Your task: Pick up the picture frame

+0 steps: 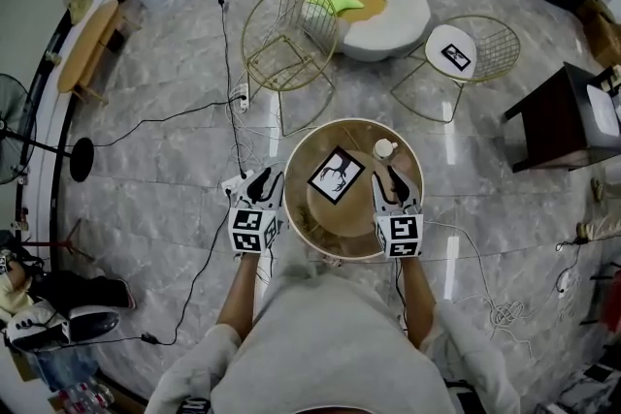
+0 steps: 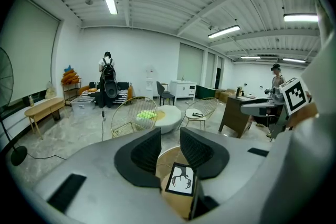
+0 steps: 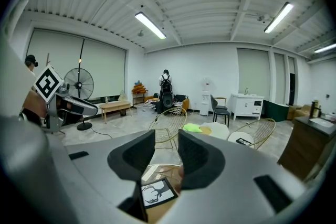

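The picture frame (image 1: 337, 175) has a black border and a black antler print. It lies flat on the round wooden table (image 1: 330, 228), near the middle. My left gripper (image 1: 260, 177) hovers at the table's left rim. The right gripper (image 1: 392, 177) hovers over the right side. The frame lies between them, touching neither. In the left gripper view the frame (image 2: 180, 179) shows below the left gripper (image 2: 170, 139), whose jaws stand a narrow gap apart with nothing between them. The right gripper (image 3: 166, 144) looks the same, with the frame (image 3: 156, 192) below it.
A small white cup (image 1: 385, 149) stands on the table beside the right gripper. Beyond the table are two gold wire chairs (image 1: 288, 44) (image 1: 485, 48), a white pouf (image 1: 388, 19) and a dark desk (image 1: 563, 116) at right. Cables (image 1: 228, 92) cross the floor.
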`<state>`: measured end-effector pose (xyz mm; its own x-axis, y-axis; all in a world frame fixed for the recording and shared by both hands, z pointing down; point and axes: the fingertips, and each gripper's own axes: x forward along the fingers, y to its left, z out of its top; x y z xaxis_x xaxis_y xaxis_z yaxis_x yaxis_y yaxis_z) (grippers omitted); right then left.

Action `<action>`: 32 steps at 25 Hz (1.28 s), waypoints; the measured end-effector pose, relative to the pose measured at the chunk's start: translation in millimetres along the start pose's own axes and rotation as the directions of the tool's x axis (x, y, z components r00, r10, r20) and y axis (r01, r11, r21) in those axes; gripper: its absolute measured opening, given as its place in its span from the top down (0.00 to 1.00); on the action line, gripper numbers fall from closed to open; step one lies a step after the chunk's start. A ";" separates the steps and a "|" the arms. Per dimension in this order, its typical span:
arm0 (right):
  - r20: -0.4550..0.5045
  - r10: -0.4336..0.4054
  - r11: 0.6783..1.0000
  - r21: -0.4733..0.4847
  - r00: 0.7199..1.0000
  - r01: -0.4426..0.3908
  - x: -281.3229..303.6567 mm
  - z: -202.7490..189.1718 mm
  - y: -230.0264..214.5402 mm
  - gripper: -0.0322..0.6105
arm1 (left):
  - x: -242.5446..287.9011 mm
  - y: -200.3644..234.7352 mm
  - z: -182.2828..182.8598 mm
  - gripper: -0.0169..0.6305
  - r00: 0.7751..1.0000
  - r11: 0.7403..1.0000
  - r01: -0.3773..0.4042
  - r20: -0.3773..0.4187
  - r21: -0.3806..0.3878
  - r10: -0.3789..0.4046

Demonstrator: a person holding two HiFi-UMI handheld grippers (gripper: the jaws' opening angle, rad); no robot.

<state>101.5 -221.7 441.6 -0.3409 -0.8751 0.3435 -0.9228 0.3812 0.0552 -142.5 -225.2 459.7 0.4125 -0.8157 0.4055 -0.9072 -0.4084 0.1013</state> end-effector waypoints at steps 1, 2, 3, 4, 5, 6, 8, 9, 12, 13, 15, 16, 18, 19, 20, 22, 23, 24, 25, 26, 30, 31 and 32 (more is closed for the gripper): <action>-0.001 -0.006 1.000 0.002 1.000 0.006 2.0 0.0 -1.9 0.74 | 4.7 0.3 0.4 0.81 1.000 1.000 0.008 -0.004 0.001 -0.008; -0.003 -0.013 1.000 0.005 1.000 0.013 3.9 0.1 -3.6 0.74 | 9.4 0.5 0.9 0.81 1.000 1.000 0.017 -0.007 0.003 -0.017; -0.005 -0.021 1.000 0.007 1.000 0.021 5.6 -0.3 -5.0 0.74 | 14.2 0.3 1.3 0.81 1.000 1.000 0.028 -0.010 0.006 -0.028; -0.009 -0.030 1.000 0.010 1.000 0.030 7.6 -1.0 -6.3 0.74 | 19.6 0.0 1.9 0.81 0.999 0.999 0.043 -0.013 0.009 -0.042; -0.012 -0.040 0.999 0.013 0.999 0.040 10.2 -1.9 -7.8 0.74 | 25.6 -0.4 2.7 0.81 0.998 0.998 0.059 -0.016 0.014 -0.059; -0.015 -0.051 0.999 0.015 0.999 0.051 13.4 -2.7 -9.3 0.74 | 32.1 -0.6 3.6 0.81 0.997 0.997 0.076 -0.018 0.019 -0.076; -0.021 -0.073 0.997 0.022 0.997 0.074 20.3 -3.5 -12.1 0.74 | 46.0 0.1 4.9 0.81 0.994 0.994 0.110 -0.026 0.029 -0.109; -0.026 -0.086 0.996 0.027 0.996 0.086 23.7 -3.8 -13.4 0.74 | 53.3 0.9 5.6 0.81 0.991 0.991 0.128 -0.031 0.035 -0.127; -0.046 -0.132 0.990 0.045 0.990 0.134 31.5 -5.1 -16.1 0.74 | 76.1 4.0 7.5 0.81 0.981 0.981 0.188 -0.055 0.054 -0.185; -0.051 -0.149 0.987 0.051 0.988 0.151 34.1 -5.1 -16.6 0.74 | 83.4 5.5 8.2 0.81 0.977 0.976 0.207 -0.062 0.061 -0.204; -0.061 -0.176 0.982 0.063 0.982 0.180 40.0 -6.0 -16.8 0.74 | 96.6 8.6 8.4 0.81 0.968 0.968 0.243 -0.075 0.070 -0.238; -0.070 -0.188 0.979 0.068 0.980 0.192 43.2 -7.6 -16.5 0.74 | 102.4 9.8 8.0 0.81 0.963 0.963 0.261 -0.084 0.072 -0.255; -0.093 -0.211 0.973 0.079 0.973 0.218 47.9 -11.4 -14.2 0.74 | 111.3 12.0 6.2 0.81 0.951 0.951 0.299 -0.105 0.075 -0.291; -0.105 -0.224 0.969 0.085 0.969 0.233 49.3 -13.3 -12.0 0.74 | 114.5 13.3 4.7 0.81 0.944 0.945 0.319 -0.117 0.077 -0.309; -0.116 -0.237 0.964 0.092 0.965 0.248 50.6 -15.2 -9.6 0.74 | 117.8 15.0 2.9 0.81 0.936 0.938 0.338 -0.131 0.079 -0.326; -0.134 -0.263 0.955 0.106 0.955 0.278 54.2 -18.9 -5.9 0.74 | 125.7 18.4 -1.1 0.81 0.921 0.924 0.373 -0.156 0.083 -0.358; -0.142 -0.275 0.950 0.112 0.951 0.292 56.3 -20.8 -4.8 0.74 | 130.1 19.7 -3.2 0.81 0.913 0.918 0.389 -0.168 0.083 -0.371; -0.151 -0.287 0.945 0.117 0.946 0.305 58.3 -22.8 -3.8 0.74 | 134.4 20.7 -5.1 0.81 0.906 0.911 0.404 -0.178 0.084 -0.385; -0.158 -0.299 0.940 0.121 0.941 0.319 60.1 -24.6 -2.5 0.74 | 138.1 21.3 -7.1 0.81 0.898 0.904 0.419 -0.187 0.086 -0.399; -0.165 -0.310 0.935 0.126 0.936 0.332 61.4 -26.5 -0.7 0.74 | 141.2 21.8 -9.4 0.81 0.889 0.896 0.436 -0.198 0.088 -0.413; -0.198 -0.357 0.911 0.144 0.913 0.387 62.7 -36.2 7.5 0.74 | 151.4 22.1 -20.3 0.81 0.851 0.861 0.500 -0.239 0.094 -0.468; -0.206 -0.367 0.904 0.149 0.907 0.400 62.9 -38.8 9.1 0.74 | 154.2 22.5 -22.8 0.81 0.842 0.853 0.513 -0.247 0.095 -0.479; -0.214 -0.377 0.898 0.153 0.901 0.412 62.8 -41.6 10.9 0.74 | 156.6 23.0 -25.4 0.81 0.835 0.846 0.524 -0.254 0.095 -0.489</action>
<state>77.5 -260.1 502.8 0.0790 -0.8686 0.4892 -0.9968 -0.0637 0.0478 -100.8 -351.9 548.7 0.7664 -0.3772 0.5200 -0.5434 -0.8123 0.2117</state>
